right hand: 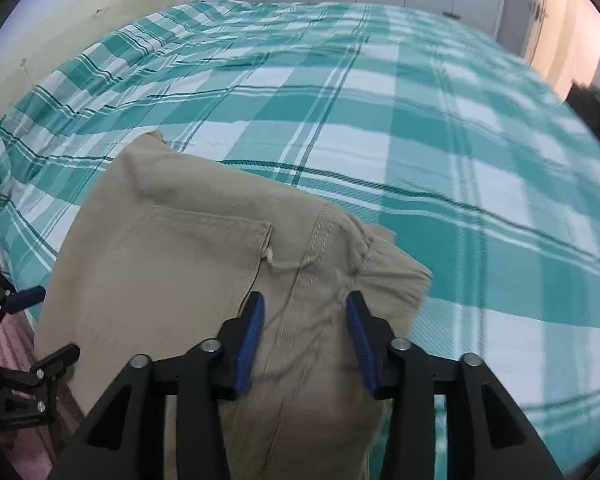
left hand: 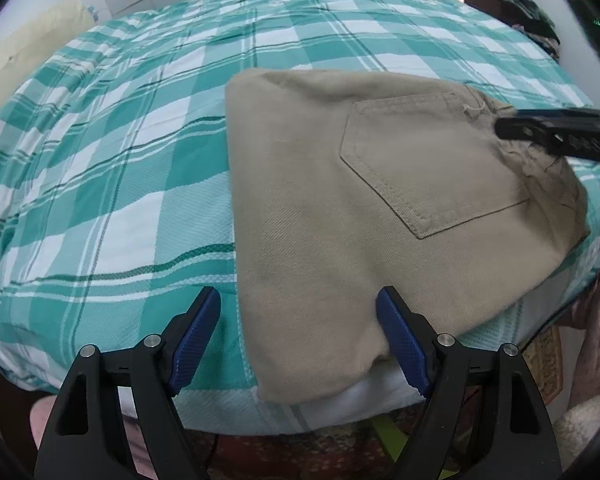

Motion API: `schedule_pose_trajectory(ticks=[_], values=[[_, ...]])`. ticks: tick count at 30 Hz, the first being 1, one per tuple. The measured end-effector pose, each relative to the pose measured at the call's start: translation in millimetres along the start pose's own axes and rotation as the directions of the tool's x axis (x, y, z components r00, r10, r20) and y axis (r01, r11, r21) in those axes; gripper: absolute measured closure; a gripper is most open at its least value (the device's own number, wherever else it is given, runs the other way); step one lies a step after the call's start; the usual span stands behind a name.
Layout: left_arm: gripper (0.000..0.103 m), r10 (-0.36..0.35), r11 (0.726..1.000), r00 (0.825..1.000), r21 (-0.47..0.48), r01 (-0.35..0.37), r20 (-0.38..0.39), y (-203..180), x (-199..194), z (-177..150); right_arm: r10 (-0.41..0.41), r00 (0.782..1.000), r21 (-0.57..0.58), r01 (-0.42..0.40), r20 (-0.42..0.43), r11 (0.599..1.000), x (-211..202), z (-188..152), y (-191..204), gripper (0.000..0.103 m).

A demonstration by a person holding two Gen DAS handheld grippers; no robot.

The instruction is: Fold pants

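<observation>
On teal-and-white checked bedspread (left hand: 100, 168), folded beige cotton pants (left hand: 320, 208) lying flat, pocket side up, left gripper (left hand: 300, 336) tilted downward, fingers spread over near corner, right gripper (right hand: 306, 340) tilted downward, fingers apart over seam, pinching nothing.

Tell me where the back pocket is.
Left wrist view: the back pocket faces up on the folded khaki pants, right of centre, near the right gripper.

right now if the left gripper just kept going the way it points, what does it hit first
Most likely the near corner of the folded pants, which lies between the open left gripper fingers, with the checked bedspread right under it. Depth is uncertain.
</observation>
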State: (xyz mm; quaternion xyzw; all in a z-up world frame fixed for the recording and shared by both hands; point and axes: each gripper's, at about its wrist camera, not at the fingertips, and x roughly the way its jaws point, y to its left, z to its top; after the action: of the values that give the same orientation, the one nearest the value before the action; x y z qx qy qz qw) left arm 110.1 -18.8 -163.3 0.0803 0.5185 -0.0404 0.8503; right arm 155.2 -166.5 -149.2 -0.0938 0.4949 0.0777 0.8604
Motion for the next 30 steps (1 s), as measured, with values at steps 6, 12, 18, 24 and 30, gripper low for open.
schedule_pose_trajectory(ticks=[6, 12, 18, 24, 30], values=[[0.018, -0.048, 0.998, 0.998, -0.035, 0.049, 0.027, -0.7, -14.7, -1.3, -0.130, 0.991, 0.009, 0.129, 0.045, 0.992, -58.4, -20.2, 16.7, 0.027], [0.015, -0.033, 0.999, 0.998, -0.034, 0.035, 0.044, -4.4, -20.8, 0.2, -0.196, 0.980, 0.035, 0.196, 0.014, 0.980, -76.5, -33.2, 18.3, 0.026], [0.014, -0.016, 0.999, 0.999, -0.047, 0.018, 0.048, -2.3, -24.1, -2.9, -0.231, 0.973, 0.022, 0.230, 0.028, 0.973, -84.9, -39.6, 22.4, 0.026], [0.014, -0.008, 0.999, 0.999, -0.045, 0.010, 0.046, -2.4, -25.2, -4.4, -0.267, 0.963, 0.009, 0.267, 0.050, 0.964, -93.1, -41.3, 25.8, 0.026], [0.014, 0.002, 0.999, 0.999, -0.047, 0.000, 0.045, -0.8, -25.2, -5.3, -0.288, 0.956, 0.008, 0.288, 0.058, 0.958, -97.2, -41.0, 23.8, 0.026]])
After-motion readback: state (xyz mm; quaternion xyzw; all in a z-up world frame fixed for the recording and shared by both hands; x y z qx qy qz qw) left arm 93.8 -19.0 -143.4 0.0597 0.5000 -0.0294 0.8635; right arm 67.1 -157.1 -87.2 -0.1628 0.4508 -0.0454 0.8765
